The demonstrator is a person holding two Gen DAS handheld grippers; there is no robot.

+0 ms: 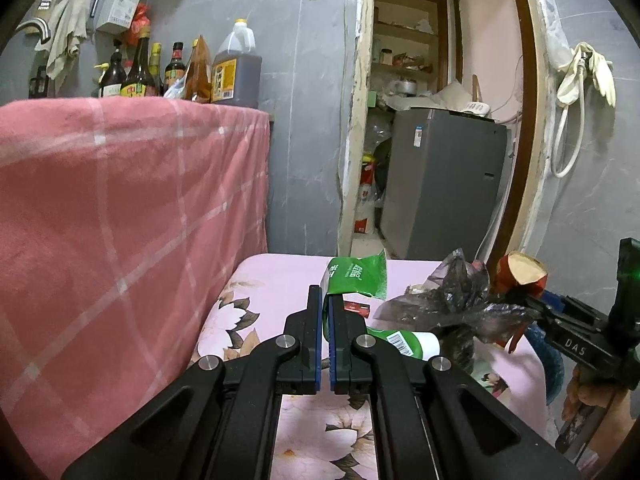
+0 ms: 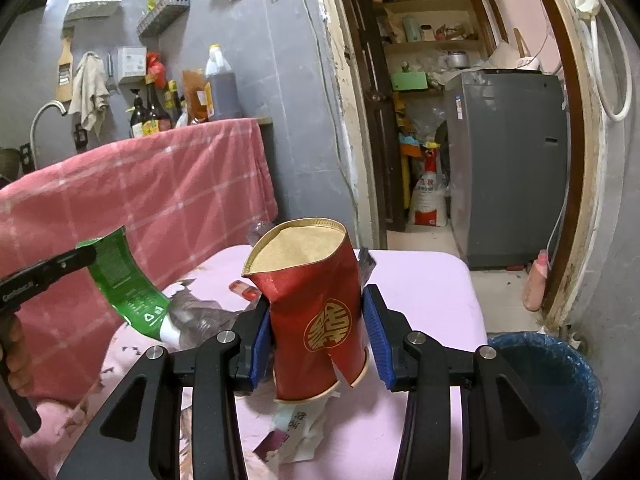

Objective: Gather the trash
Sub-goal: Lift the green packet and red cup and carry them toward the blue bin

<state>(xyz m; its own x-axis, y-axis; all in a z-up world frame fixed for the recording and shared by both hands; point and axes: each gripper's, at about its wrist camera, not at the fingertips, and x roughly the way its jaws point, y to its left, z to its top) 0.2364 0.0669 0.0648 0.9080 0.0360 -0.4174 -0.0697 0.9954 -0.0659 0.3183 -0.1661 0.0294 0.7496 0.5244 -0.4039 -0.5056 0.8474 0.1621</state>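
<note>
The surface (image 2: 432, 280) carries a pink floral cover and stands beside a counter draped in a red checked cloth (image 1: 120, 208); grey tiled walls and a doorway with a grey washing machine (image 2: 508, 168) lie behind. My left claw (image 1: 325, 300) is clamped shut on a green wrapper (image 1: 356, 276), lifted above the surface's middle. My right claw (image 2: 320, 328) grips a crumpled red paper cup (image 2: 312, 304) by its sides, held upright above the near edge. A dark plastic bag (image 1: 460, 304) hangs between the two claws. A small red packet (image 2: 244, 291) lies on the surface. A blue bin (image 2: 552, 384) stands off the right corner.
</note>
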